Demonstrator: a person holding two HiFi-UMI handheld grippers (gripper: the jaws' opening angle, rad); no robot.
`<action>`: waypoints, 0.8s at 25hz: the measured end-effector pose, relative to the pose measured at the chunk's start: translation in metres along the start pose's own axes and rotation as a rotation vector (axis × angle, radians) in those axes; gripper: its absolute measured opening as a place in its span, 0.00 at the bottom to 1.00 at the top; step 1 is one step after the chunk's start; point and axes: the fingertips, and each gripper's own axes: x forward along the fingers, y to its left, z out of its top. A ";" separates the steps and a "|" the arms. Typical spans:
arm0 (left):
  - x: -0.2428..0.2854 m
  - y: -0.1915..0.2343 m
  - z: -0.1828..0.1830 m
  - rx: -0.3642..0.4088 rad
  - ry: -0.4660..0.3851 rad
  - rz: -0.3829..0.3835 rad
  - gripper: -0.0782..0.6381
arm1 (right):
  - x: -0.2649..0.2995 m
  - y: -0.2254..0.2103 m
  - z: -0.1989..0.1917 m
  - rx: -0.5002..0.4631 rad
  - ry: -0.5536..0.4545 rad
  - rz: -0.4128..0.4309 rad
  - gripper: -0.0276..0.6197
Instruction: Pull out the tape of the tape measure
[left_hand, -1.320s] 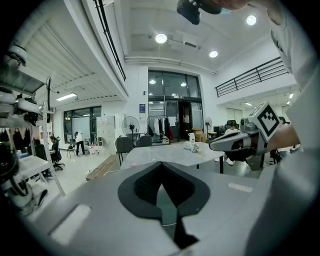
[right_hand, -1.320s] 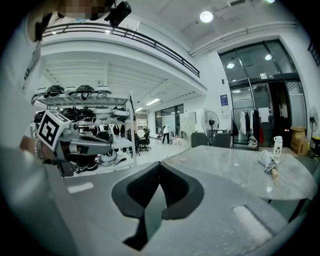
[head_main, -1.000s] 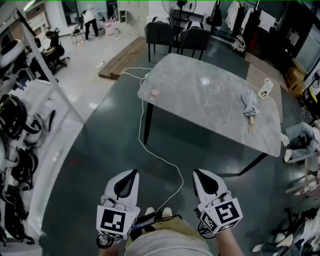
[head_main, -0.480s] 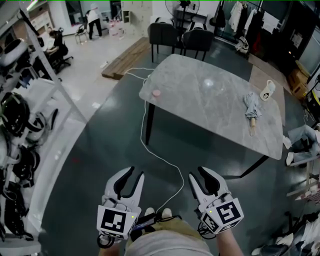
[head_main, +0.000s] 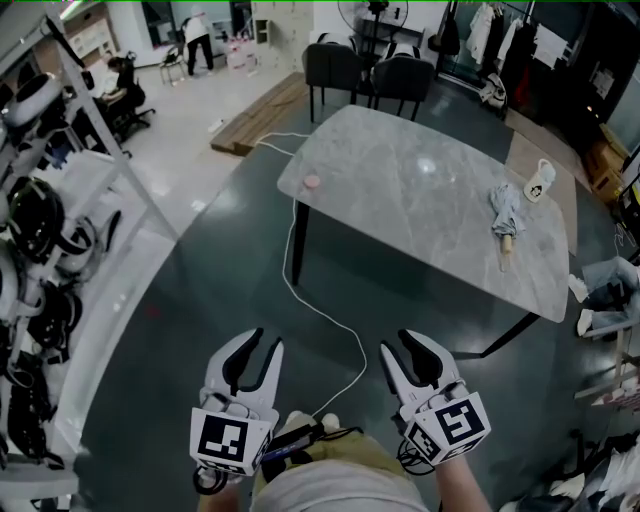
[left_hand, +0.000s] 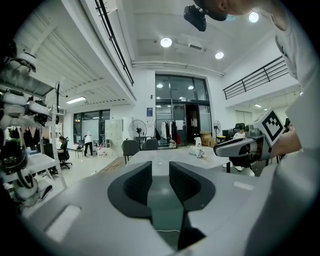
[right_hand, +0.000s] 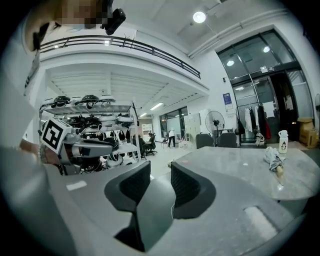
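Left gripper (head_main: 266, 340) & right gripper (head_main: 397, 343) both just popped open, nothing btwn the jaws, hovering over the floor (head_main: 200, 300), well short of the table (head_main: 400, 180).

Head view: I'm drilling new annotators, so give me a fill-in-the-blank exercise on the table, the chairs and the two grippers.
1. The left gripper and the right gripper each hold ____ between their fingers.
2. The folded umbrella lies on the ____ half of the table.
3. Behind the table stand ____ dark chairs.
4. The small pink disc sits near the table's ____ edge.
Missing words: nothing; right; two; left.
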 end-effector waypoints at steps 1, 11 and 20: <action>0.000 -0.002 0.000 -0.001 -0.005 0.002 0.26 | -0.002 -0.002 0.000 -0.001 -0.002 0.000 0.23; 0.006 -0.014 0.000 0.003 -0.018 0.015 0.27 | -0.016 -0.016 -0.005 0.001 -0.009 -0.012 0.23; 0.026 -0.010 -0.006 0.010 -0.012 0.000 0.27 | -0.002 -0.027 -0.009 0.010 -0.010 -0.027 0.23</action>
